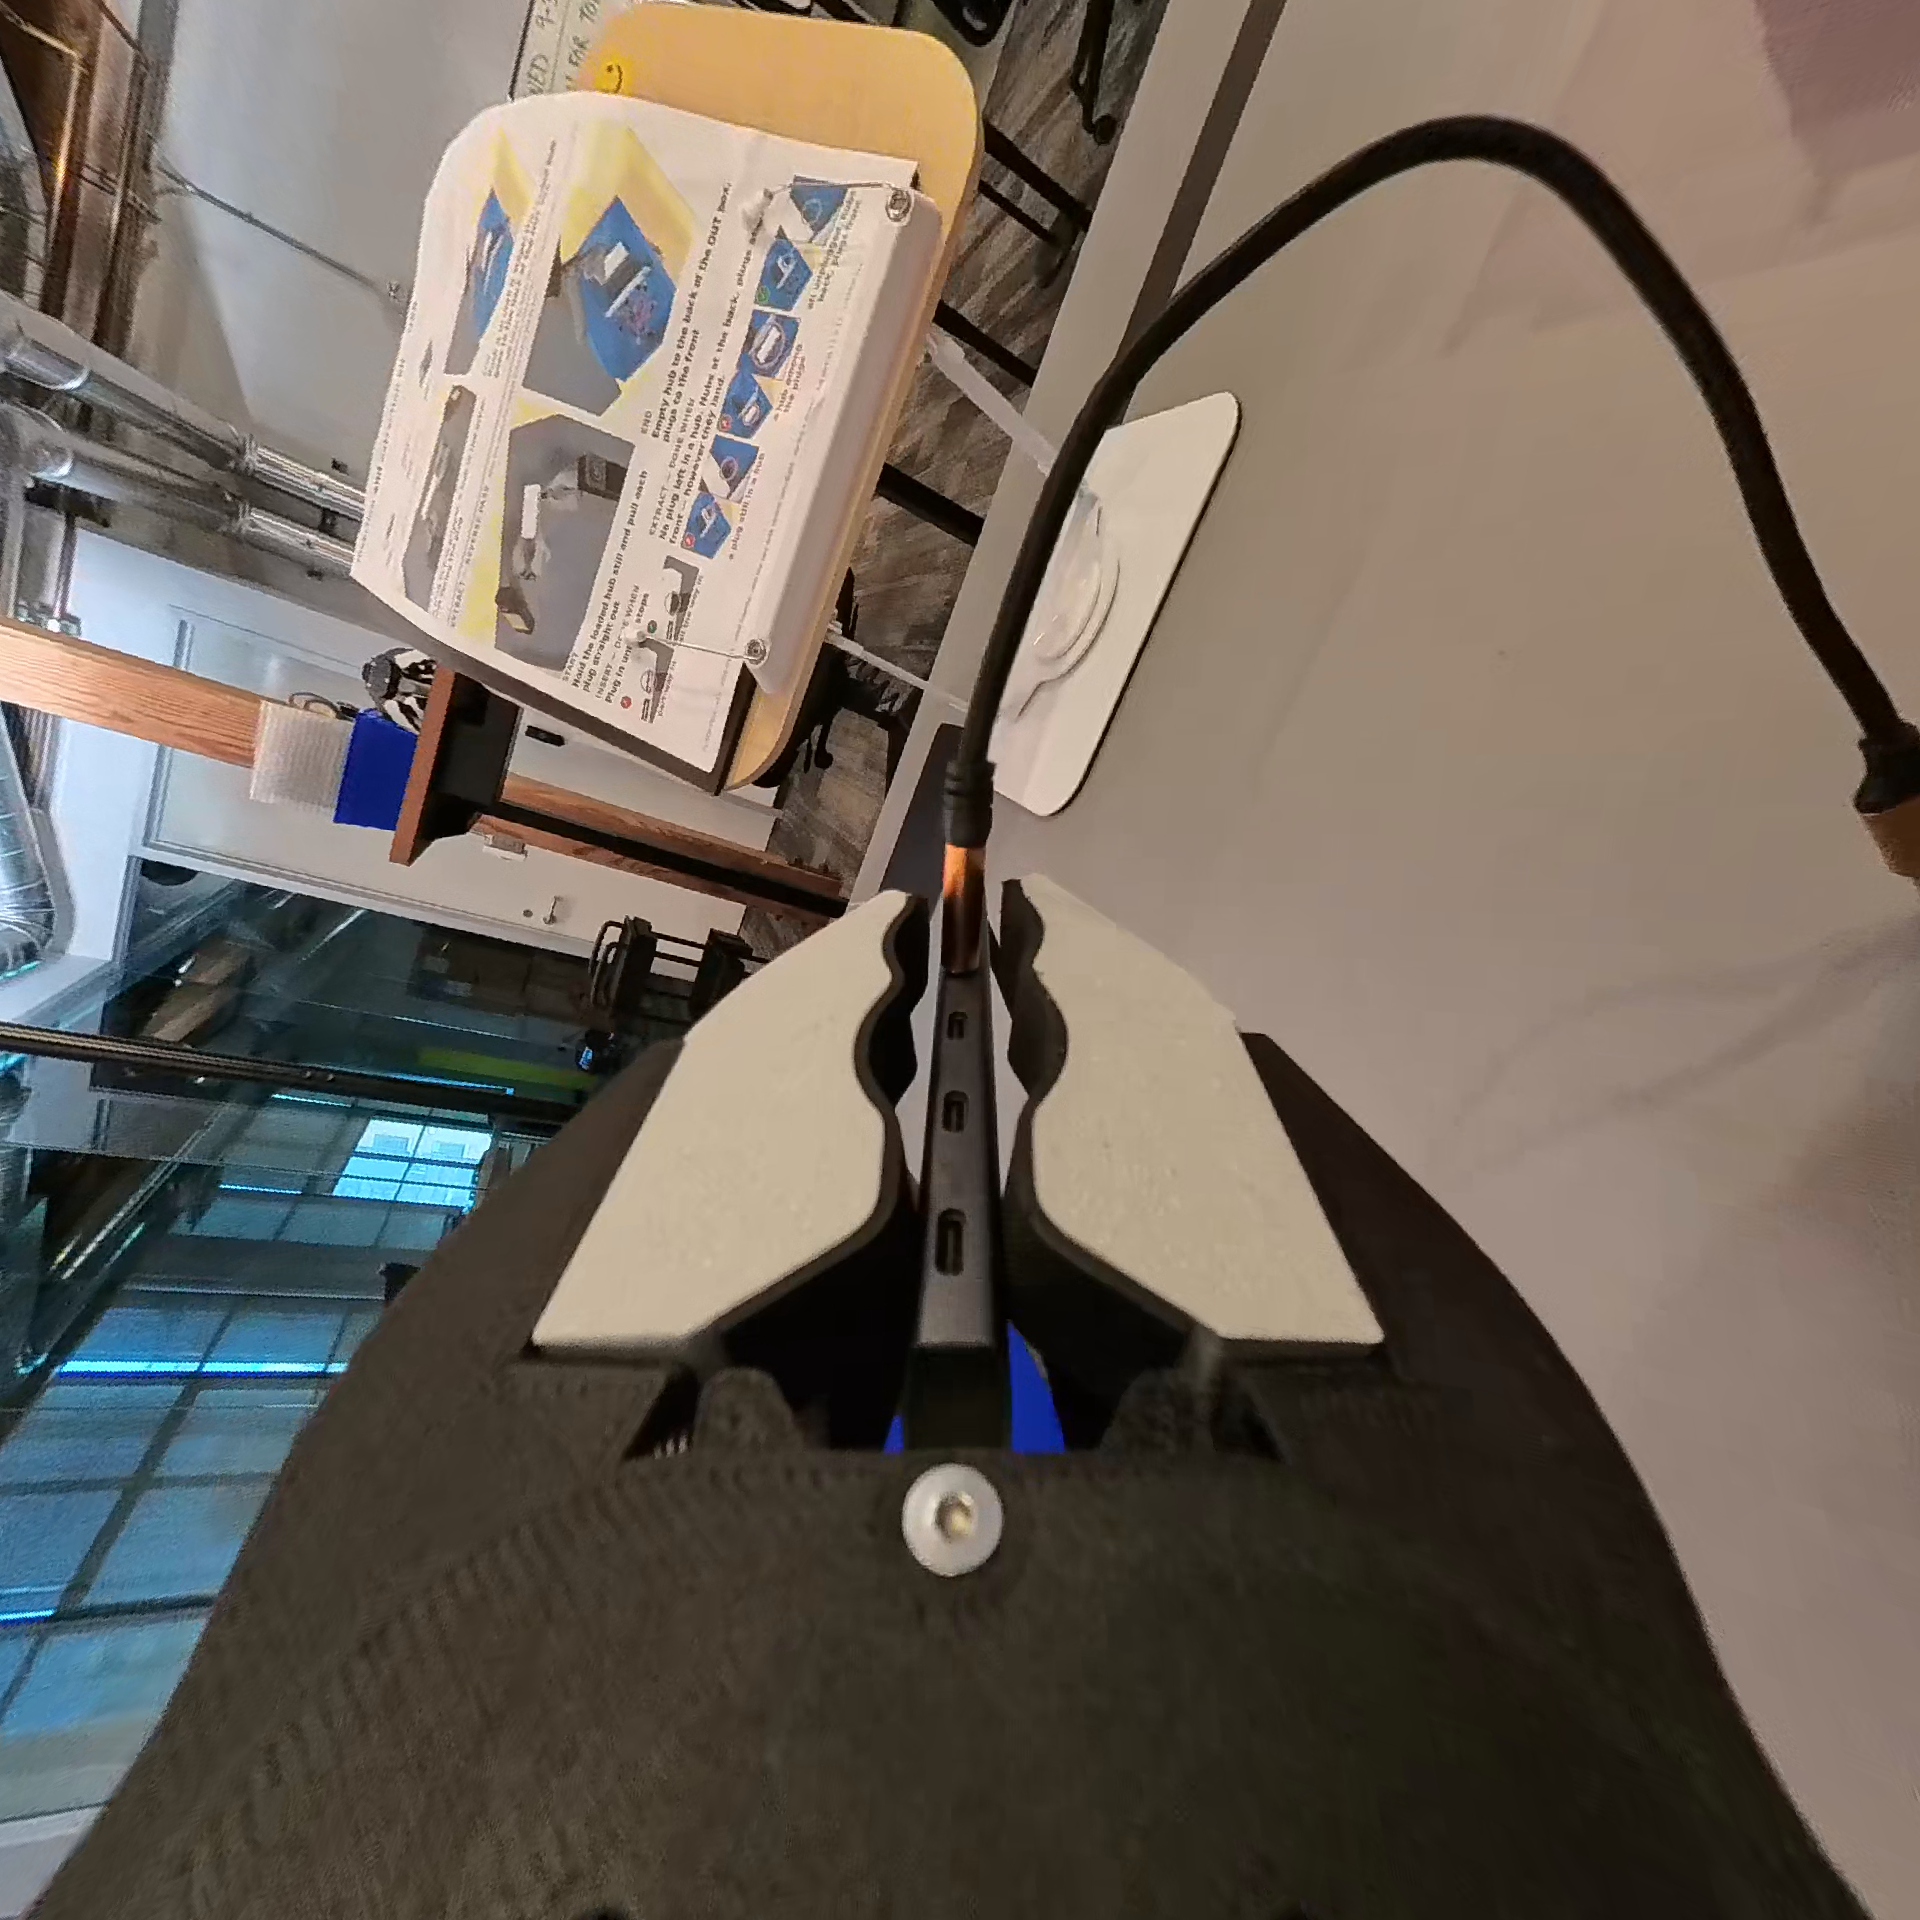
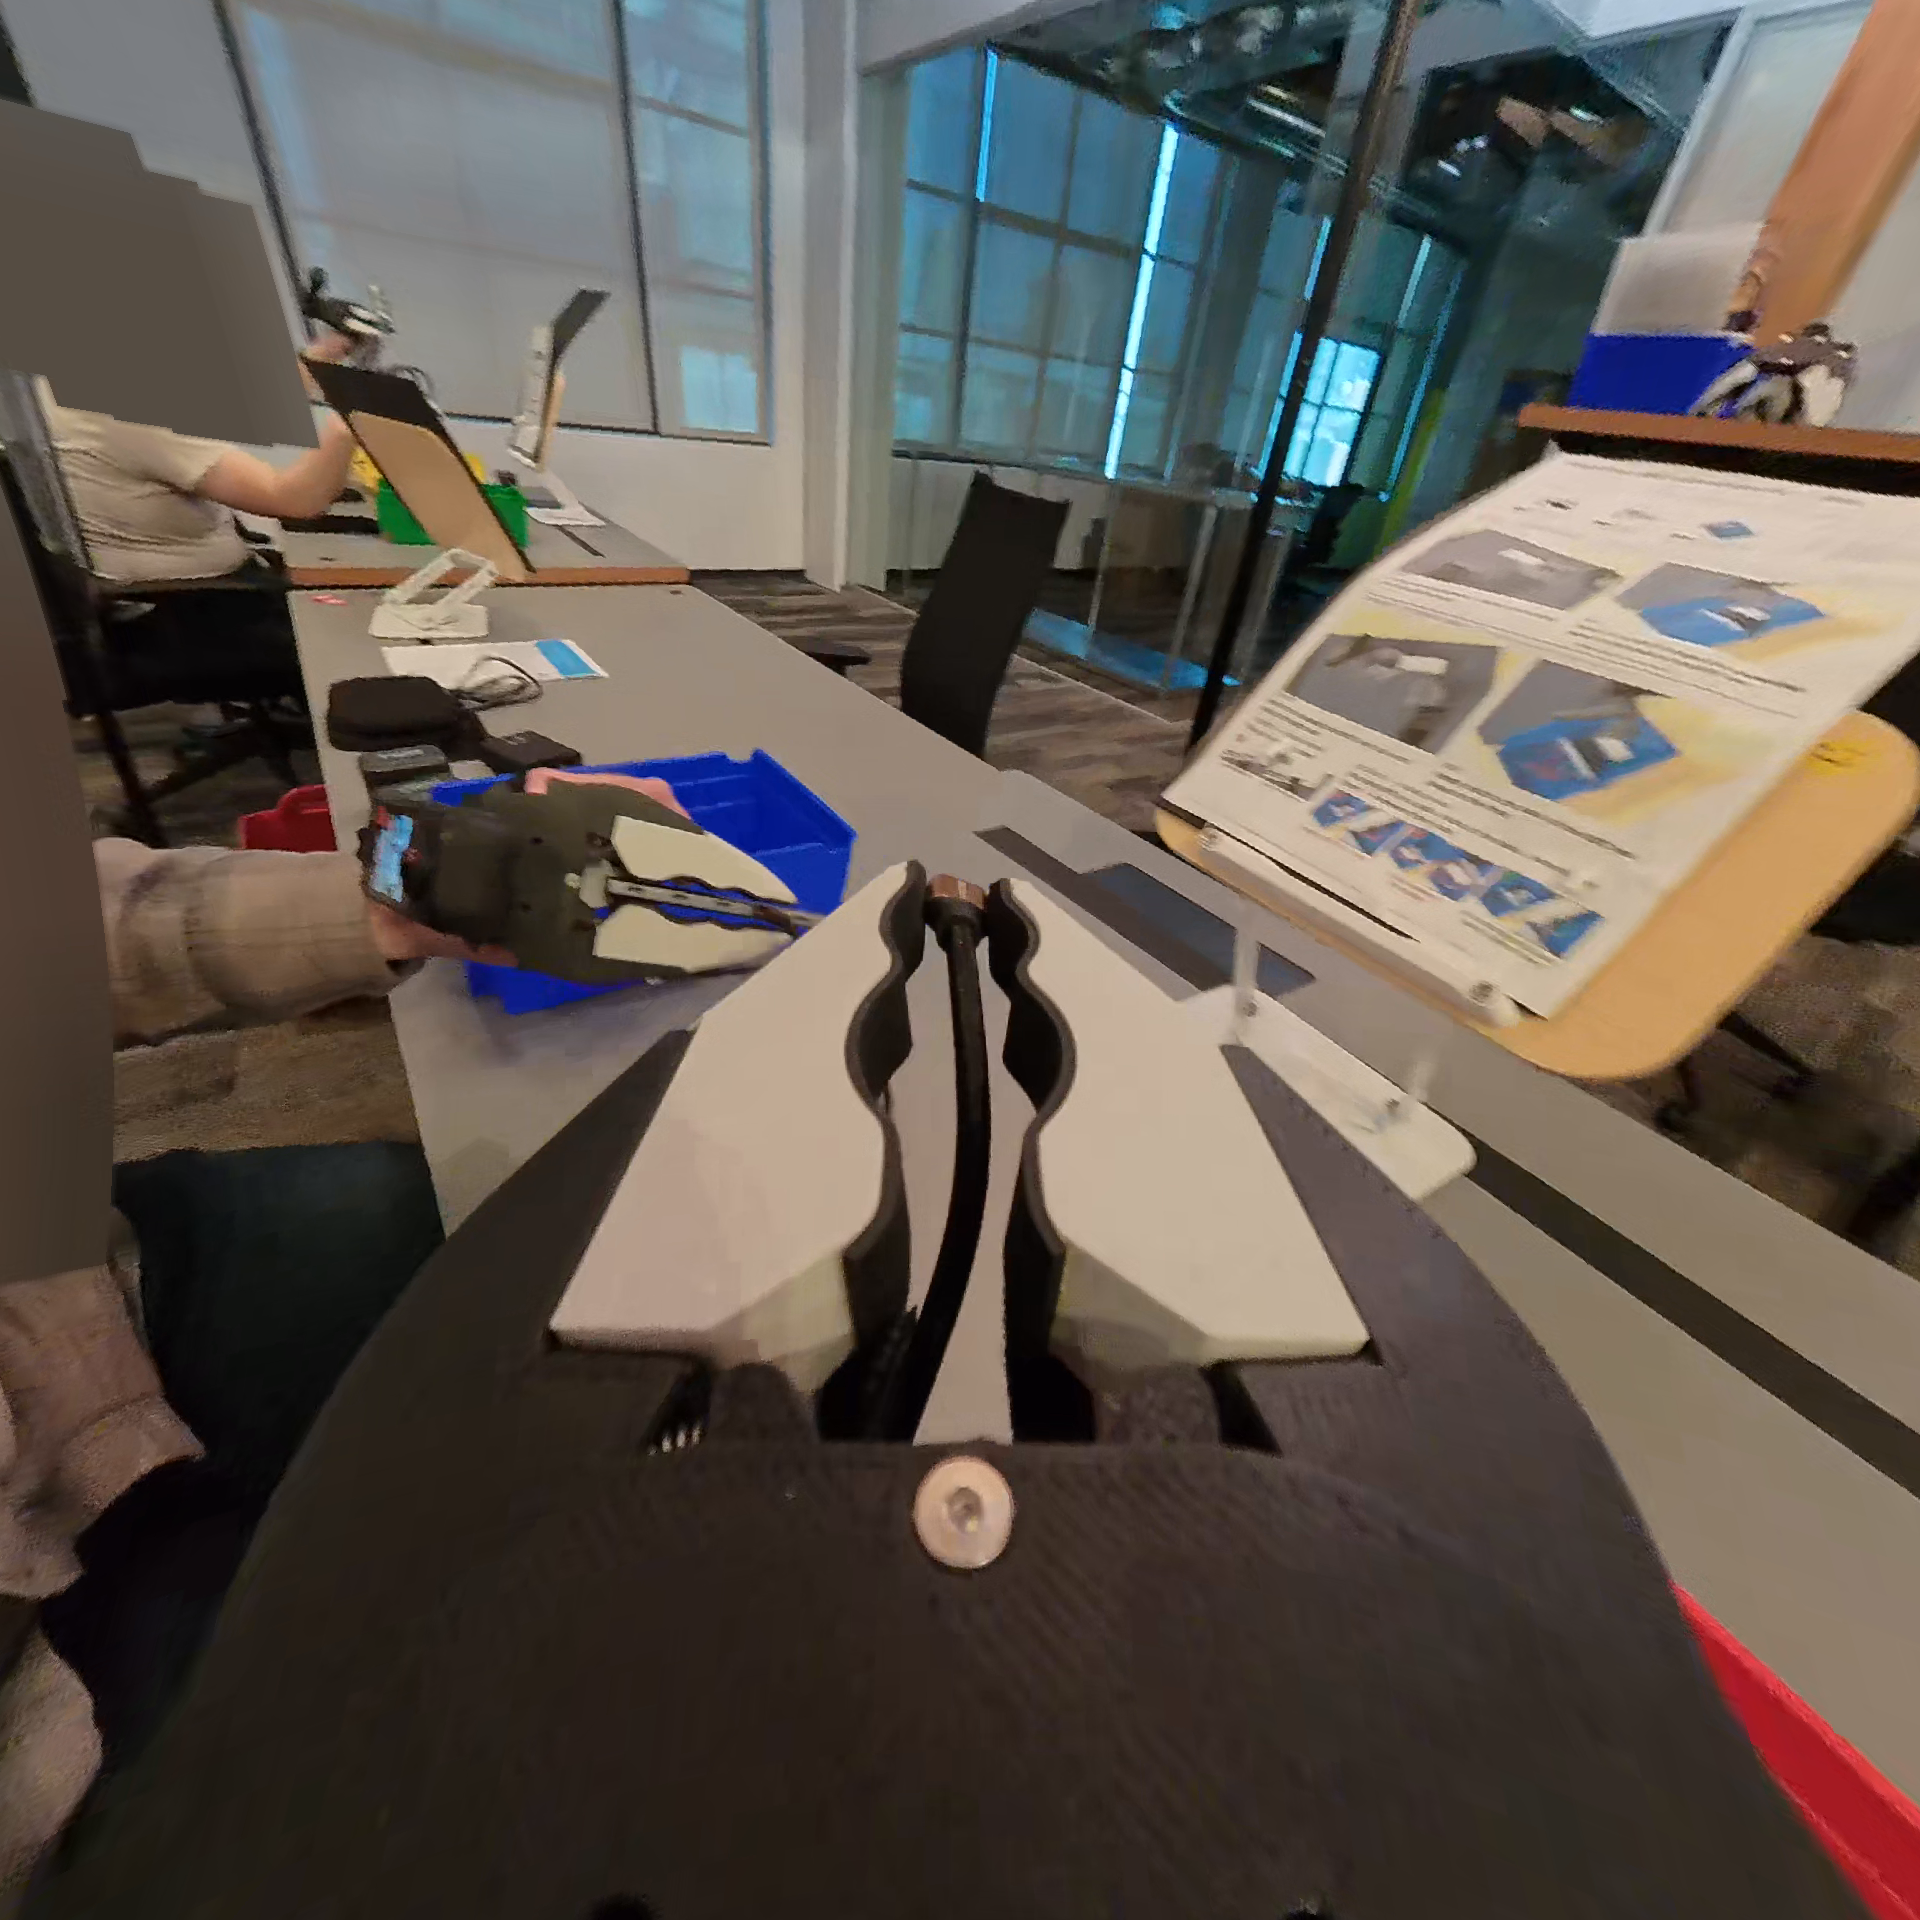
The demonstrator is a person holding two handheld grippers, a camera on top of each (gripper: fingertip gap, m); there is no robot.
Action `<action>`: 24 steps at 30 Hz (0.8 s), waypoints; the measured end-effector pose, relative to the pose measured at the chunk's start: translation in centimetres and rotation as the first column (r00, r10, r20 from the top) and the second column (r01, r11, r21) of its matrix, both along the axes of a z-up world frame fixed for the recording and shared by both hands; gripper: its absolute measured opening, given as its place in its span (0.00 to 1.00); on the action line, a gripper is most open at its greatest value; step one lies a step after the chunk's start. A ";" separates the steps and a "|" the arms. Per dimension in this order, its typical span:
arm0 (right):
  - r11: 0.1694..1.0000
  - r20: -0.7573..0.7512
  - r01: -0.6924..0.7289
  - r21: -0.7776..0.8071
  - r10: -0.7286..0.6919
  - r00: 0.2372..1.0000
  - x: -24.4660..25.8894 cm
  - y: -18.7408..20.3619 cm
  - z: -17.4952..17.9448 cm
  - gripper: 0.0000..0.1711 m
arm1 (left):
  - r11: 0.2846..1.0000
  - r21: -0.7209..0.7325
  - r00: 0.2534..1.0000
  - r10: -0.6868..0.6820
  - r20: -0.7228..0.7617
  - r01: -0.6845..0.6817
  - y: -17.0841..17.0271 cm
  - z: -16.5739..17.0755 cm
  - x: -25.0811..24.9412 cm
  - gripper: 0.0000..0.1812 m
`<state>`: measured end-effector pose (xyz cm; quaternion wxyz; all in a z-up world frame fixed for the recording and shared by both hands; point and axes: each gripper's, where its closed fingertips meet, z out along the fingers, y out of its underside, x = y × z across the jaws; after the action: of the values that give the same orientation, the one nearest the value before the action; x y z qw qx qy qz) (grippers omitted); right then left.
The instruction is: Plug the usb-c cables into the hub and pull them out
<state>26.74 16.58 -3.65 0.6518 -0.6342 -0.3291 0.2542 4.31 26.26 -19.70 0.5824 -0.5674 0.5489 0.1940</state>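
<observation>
Left gripper point(image 1: 961, 940) fingers clamped, rolled sideways; right gripper point(image 2: 956, 894) fingers clamped, level.

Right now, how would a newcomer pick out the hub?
Start at the left hand-held gripper. Clamped between its white fingers is the hub, a slim dark bar. Its row of small oval ports and the black cable plugged into its far end set it apart.

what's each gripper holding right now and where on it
The left gripper clamps the dark hub by its flat faces, port edge showing. The right gripper holds the black cable just behind its copper plug.
</observation>
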 end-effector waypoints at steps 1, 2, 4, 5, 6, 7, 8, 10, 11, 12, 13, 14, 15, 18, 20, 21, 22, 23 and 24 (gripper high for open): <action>1.000 0.018 0.023 -0.016 -0.023 1.000 1.3 0.2 -0.3 0.05 | 1.000 -0.004 1.000 -0.004 0.005 0.004 -0.1 0.0 0.0 0.07; 0.998 0.033 0.043 -0.037 -0.042 0.999 2.6 0.4 -0.8 0.05 | 1.000 -0.005 1.000 -0.008 0.007 0.008 -0.1 -0.1 0.1 0.07; 0.995 0.038 0.071 -0.072 -0.068 0.997 4.9 0.7 -2.2 0.05 | 1.000 -0.002 1.000 -0.012 0.004 0.012 -0.2 -0.2 0.2 0.07; 0.991 0.032 0.079 -0.104 -0.076 0.997 5.8 0.9 -3.2 0.05 | 1.000 -0.004 1.000 -0.014 0.004 0.014 -0.2 -0.3 0.2 0.07; 0.987 0.013 0.074 -0.143 -0.073 0.997 6.5 1.0 -4.4 0.06 | 1.000 -0.008 1.000 -0.017 0.006 0.017 -0.3 -0.3 0.3 0.07; 0.982 -0.027 0.057 -0.179 -0.062 0.998 7.1 1.1 -5.4 0.06 | 1.000 -0.013 1.000 -0.020 0.007 0.020 -0.3 -0.4 0.3 0.07; 0.975 -0.071 0.048 -0.217 -0.065 0.995 7.7 1.4 -6.4 0.06 | 1.000 -0.015 1.000 -0.021 0.006 0.021 -0.4 -0.5 0.4 0.07; 0.954 -0.104 0.060 -0.295 -0.094 0.990 9.2 2.3 -9.3 0.06 | 1.000 -0.017 1.000 -0.025 0.002 0.025 -0.4 -0.6 0.5 0.07; 0.939 -0.108 0.077 -0.335 -0.120 0.987 10.0 2.9 -10.8 0.06 | 1.000 -0.017 1.000 -0.026 0.000 0.026 -0.4 -0.6 0.6 0.07; 0.917 -0.078 0.110 -0.383 -0.151 0.985 10.8 3.4 -12.7 0.05 | 0.999 -0.017 1.000 -0.028 -0.002 0.028 -0.4 -0.6 0.7 0.07; 0.900 -0.008 0.157 -0.407 -0.175 0.985 11.5 3.7 -14.5 0.06 | 0.999 -0.017 1.000 -0.031 -0.004 0.031 -0.5 -0.6 0.8 0.07; 0.888 0.054 0.204 -0.413 -0.200 0.978 12.1 3.9 -15.7 0.06 | 0.999 -0.019 0.999 -0.034 -0.006 0.033 -0.5 -0.7 0.9 0.07; 0.873 0.104 0.242 -0.423 -0.218 0.970 12.6 4.0 -16.6 0.06 | 0.999 -0.021 0.999 -0.035 -0.008 0.035 -0.5 -0.7 1.0 0.07; 0.830 0.309 0.371 -0.416 -0.255 0.916 14.4 4.0 -18.8 0.12 | 0.999 -0.027 0.999 -0.037 -0.016 0.037 -0.4 -0.9 1.1 0.07; 0.805 0.430 0.437 -0.400 -0.257 0.866 15.7 3.7 -19.6 0.14 | 0.999 -0.030 0.999 -0.040 -0.019 0.039 -0.4 -1.1 1.2 0.07; 0.802 0.496 0.476 -0.361 -0.267 0.826 16.5 3.7 -19.7 0.14 | 0.999 -0.029 0.999 -0.041 -0.020 0.040 -0.4 -1.1 1.3 0.07; 0.791 0.565 0.514 -0.331 -0.271 0.780 17.5 3.6 -19.9 0.13 | 0.999 -0.029 0.999 -0.042 -0.019 0.041 -0.3 -1.1 1.4 0.07; 0.777 0.623 0.547 -0.311 -0.268 0.735 18.3 3.4 -20.2 0.13 | 0.999 -0.032 0.999 -0.044 -0.018 0.043 -0.3 -1.2 1.5 0.07; 0.772 0.658 0.566 -0.290 -0.269 0.703 18.9 3.2 -20.0 0.13 | 0.998 -0.032 0.999 -0.046 -0.018 0.045 -0.4 -1.2 1.5 0.07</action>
<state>45.62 19.82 -23.69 0.3853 -0.8778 -0.2817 -0.0403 5.86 25.90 -20.91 0.5723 -0.5621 0.5701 0.1773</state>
